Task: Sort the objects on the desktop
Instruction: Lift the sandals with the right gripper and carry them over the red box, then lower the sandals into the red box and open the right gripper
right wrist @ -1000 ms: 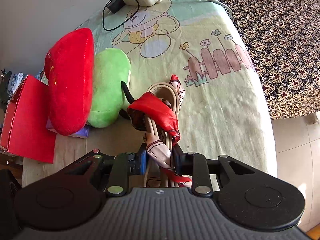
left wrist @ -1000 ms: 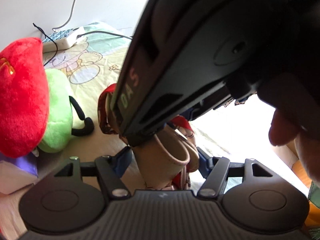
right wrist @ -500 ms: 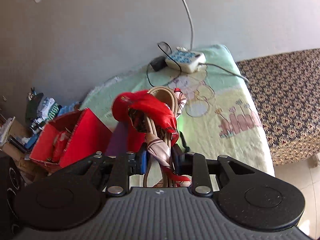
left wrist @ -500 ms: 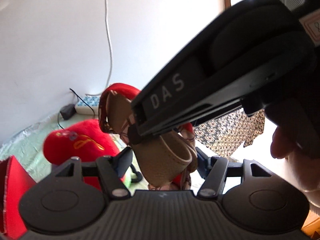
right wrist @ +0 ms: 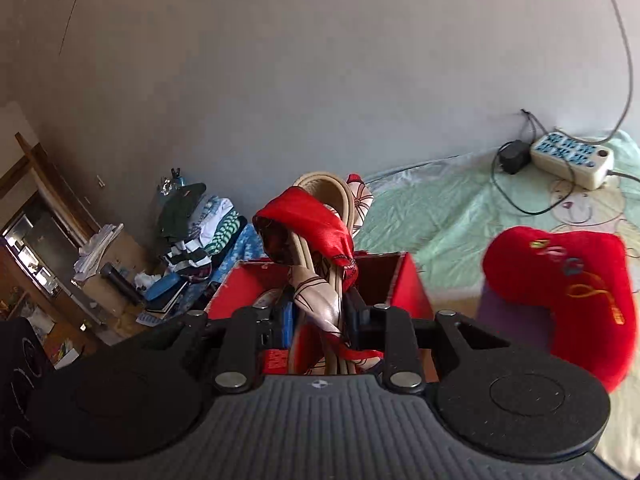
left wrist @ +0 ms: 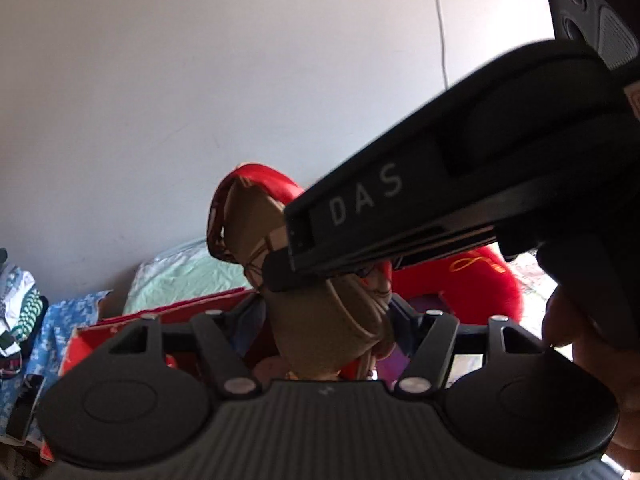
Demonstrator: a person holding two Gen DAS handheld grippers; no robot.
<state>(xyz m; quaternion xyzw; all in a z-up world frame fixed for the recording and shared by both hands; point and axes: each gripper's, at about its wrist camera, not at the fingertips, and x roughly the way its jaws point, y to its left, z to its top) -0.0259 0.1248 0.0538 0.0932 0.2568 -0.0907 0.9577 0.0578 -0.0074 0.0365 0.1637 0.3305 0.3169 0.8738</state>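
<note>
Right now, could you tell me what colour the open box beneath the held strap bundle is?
The box is red, clearest in the right wrist view.

"DAS" stands on the right tool [left wrist: 328, 276] body.

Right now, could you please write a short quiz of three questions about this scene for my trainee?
1. True or false: the right gripper is shut on the strap and scarf bundle.
2. Which lies just beyond the bundle in the right wrist view? A) power strip B) red box C) pile of clothes
3. Fill in: the red plush lies on the ____ side of the right wrist view.

Key: 1 true; 2 B; 3 right.
</note>
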